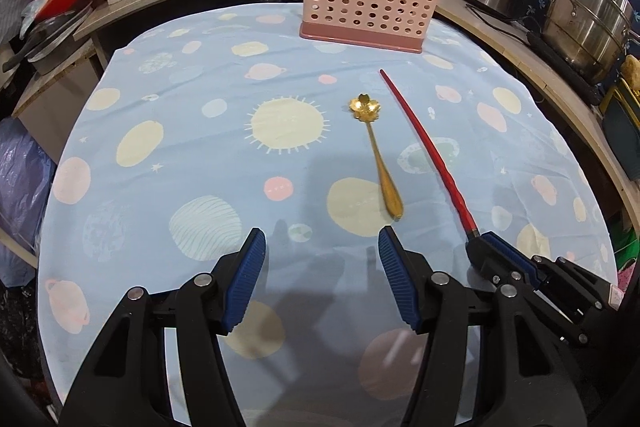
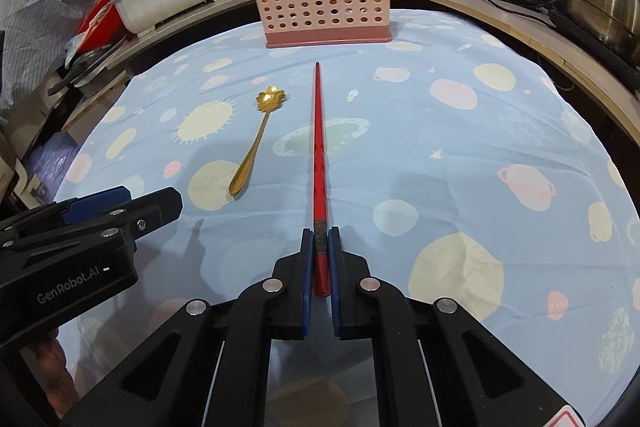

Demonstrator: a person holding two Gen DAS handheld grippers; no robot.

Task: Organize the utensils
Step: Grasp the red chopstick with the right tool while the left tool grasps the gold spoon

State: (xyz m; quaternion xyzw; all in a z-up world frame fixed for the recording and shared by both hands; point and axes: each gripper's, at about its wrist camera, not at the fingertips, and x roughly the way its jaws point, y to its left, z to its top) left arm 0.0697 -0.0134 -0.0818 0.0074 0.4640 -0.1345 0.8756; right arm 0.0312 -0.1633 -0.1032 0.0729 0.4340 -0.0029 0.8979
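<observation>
Two utensils remained outside the pink holder (image 2: pixel 320 3) at twelve o'clock. The left gripper (image 1: pixel 322 247) hung with jaws spread, empty — the gold spoon (image 1: pixel 376 163) lay untouched on the surface just ahead. The right gripper (image 2: pixel 320 239) pinched the red chopstick (image 2: pixel 319 131) by its butt, tip toward the holder — neither stowed yet.

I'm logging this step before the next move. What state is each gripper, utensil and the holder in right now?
Left gripper: open, holding nothing.
Right gripper: shut on the red chopstick's thick end.
Red chopstick: gripped, tip pointing toward the holder.
Gold spoon: lying loose on the tablecloth, bowl facing up.
Pink utensil holder: upright, with utensils inside.
</observation>
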